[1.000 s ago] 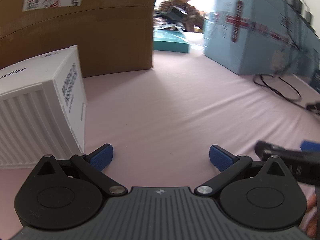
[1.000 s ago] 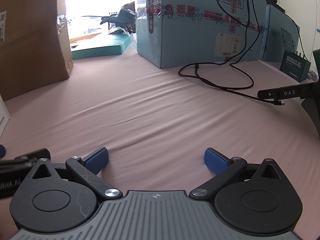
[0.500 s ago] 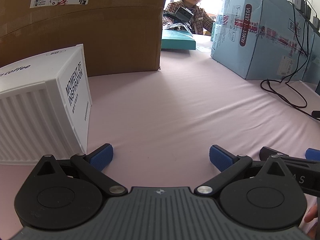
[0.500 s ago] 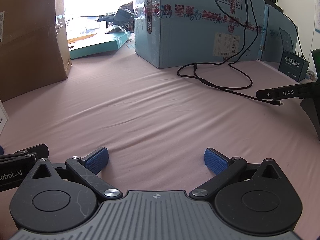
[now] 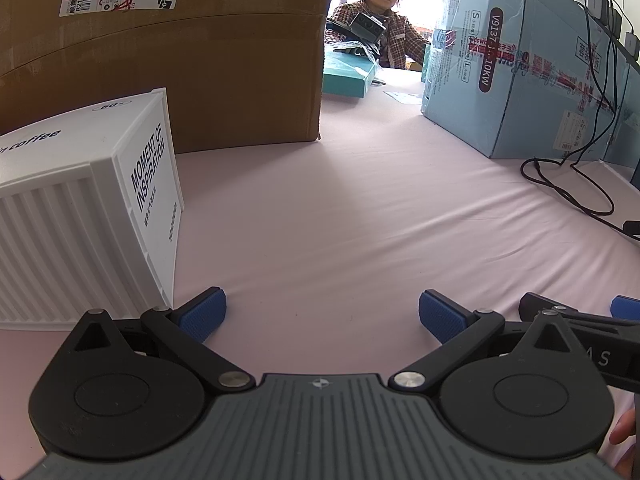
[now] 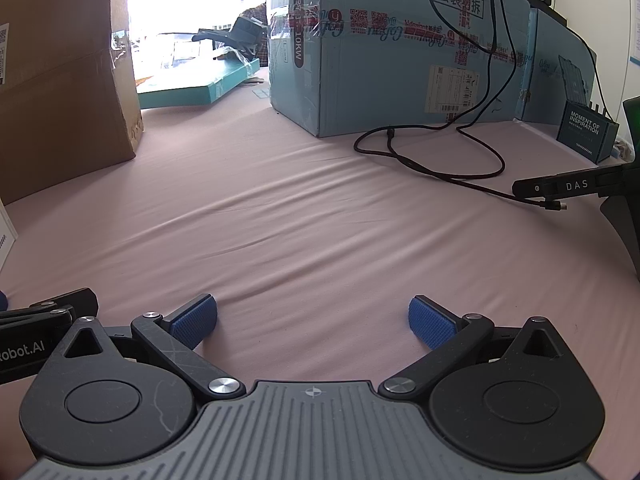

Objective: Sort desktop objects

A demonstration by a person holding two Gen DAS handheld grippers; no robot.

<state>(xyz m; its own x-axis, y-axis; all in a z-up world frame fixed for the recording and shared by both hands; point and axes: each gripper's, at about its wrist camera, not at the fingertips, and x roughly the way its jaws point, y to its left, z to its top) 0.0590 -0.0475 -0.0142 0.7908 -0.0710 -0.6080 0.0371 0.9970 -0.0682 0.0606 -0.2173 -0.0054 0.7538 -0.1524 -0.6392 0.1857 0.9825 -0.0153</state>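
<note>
My left gripper (image 5: 320, 314) is open low over the pink tablecloth, nothing between its blue pads. A white ribbed storage box (image 5: 86, 208) printed "MOMENT OF INSPIRATION" lies tipped on its side just left of the left finger. My right gripper (image 6: 312, 320) is also open and empty over bare cloth. A dark teal storage box (image 6: 586, 132) with the same print stands far right in the right wrist view. Each gripper's side shows at the other view's lower edge, the right gripper (image 5: 580, 320) beside the left one.
A big brown cardboard box (image 5: 168, 48) stands behind the white box. A light blue carton (image 6: 384, 48) sits at the back right, with black cables (image 6: 436, 164) looping on the cloth before it. A flat teal box (image 5: 346, 74) lies at the back; a person (image 5: 380, 20) sits behind it.
The left wrist view has swung slightly left and steadied, so the white box and brown carton sit further right in frame. The right gripper has barely moved. Both stay open.
</note>
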